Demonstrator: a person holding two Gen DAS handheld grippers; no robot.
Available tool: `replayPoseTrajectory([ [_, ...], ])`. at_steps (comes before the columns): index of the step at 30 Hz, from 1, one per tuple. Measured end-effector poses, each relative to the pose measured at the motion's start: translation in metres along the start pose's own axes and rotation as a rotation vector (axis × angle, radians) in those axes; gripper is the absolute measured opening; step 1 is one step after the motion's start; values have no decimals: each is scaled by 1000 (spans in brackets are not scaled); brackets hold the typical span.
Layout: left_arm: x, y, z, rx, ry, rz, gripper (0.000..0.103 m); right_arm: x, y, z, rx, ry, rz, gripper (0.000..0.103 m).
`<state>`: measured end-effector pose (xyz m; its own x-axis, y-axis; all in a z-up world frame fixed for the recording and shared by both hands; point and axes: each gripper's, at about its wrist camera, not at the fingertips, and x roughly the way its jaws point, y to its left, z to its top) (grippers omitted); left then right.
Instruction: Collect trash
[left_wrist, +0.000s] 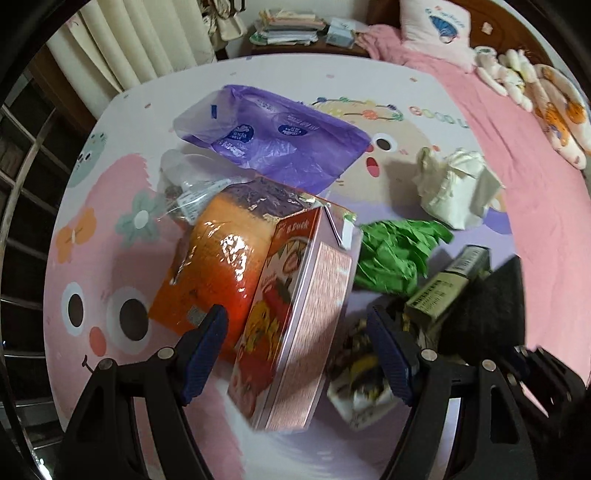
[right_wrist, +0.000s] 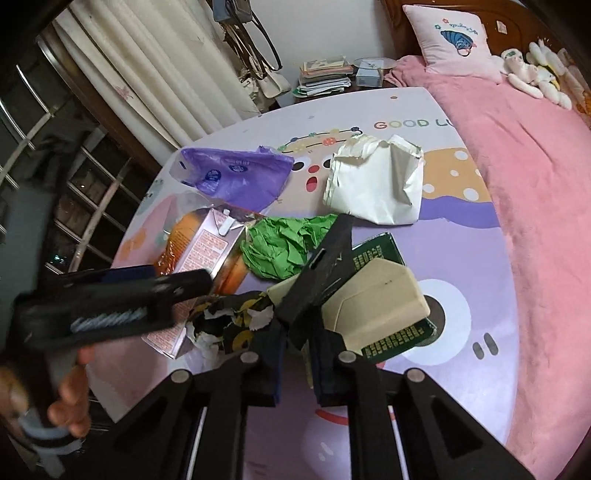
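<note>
We find the pink rectangular drink carton (left_wrist: 295, 302) lying directly below our left claw (left_wrist: 299, 354), between its wide-open blue-padded fingers (left_wrist: 205, 354), neither pad touching it. Its long axis runs away from the claw toward the folded spout end, leaning against the orange glossy plastic wrapper (left_wrist: 210, 266) on the cartoon-printed surface (left_wrist: 110, 229). Our left claw is clearly the nearer one. Our right claw (right_wrist: 295, 369) sits clenched, its pads nearly together by the cream-and-green cardboard box (right_wrist: 384, 306); whether it pinches anything we cannot tell. The green crumpled paper (right_wrist: 280, 247) lies just beyond.
</note>
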<state>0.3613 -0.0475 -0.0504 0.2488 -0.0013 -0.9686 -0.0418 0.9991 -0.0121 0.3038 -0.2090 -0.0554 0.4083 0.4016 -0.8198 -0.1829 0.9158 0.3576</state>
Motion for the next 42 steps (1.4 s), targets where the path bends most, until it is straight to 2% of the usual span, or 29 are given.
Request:
replayPoseTrajectory([
  [5,18,-14,8,50,49,70,74,3,-3,3,-3,11,31,11],
  [6,20,-15,8,55,55,78,70,3,-3,3,-3,12,34,11],
  [8,25,-16,9,61,81,77,52,3,-4,4,0,11,42,11],
  [14,17,-8,6,57,55,67,48,-2,-4,8,5,-5,68,8],
  [16,10,0,2,44,43,54,47,-5,-1,9,4,-13,78,2],
  [24,-38,34,-19,-21,-23,2,46,-23,19,8,-11,-53,113,2],
  [29,-76,54,-42,-46,-84,-55,46,-42,38,-3,-21,-84,107,2],
  [34,-109,75,-75,-23,-128,-111,46,-68,59,-26,-2,-127,93,2],
  [42,-148,103,-143,54,-172,-183,46,-99,102,-90,53,-159,64,2],
])
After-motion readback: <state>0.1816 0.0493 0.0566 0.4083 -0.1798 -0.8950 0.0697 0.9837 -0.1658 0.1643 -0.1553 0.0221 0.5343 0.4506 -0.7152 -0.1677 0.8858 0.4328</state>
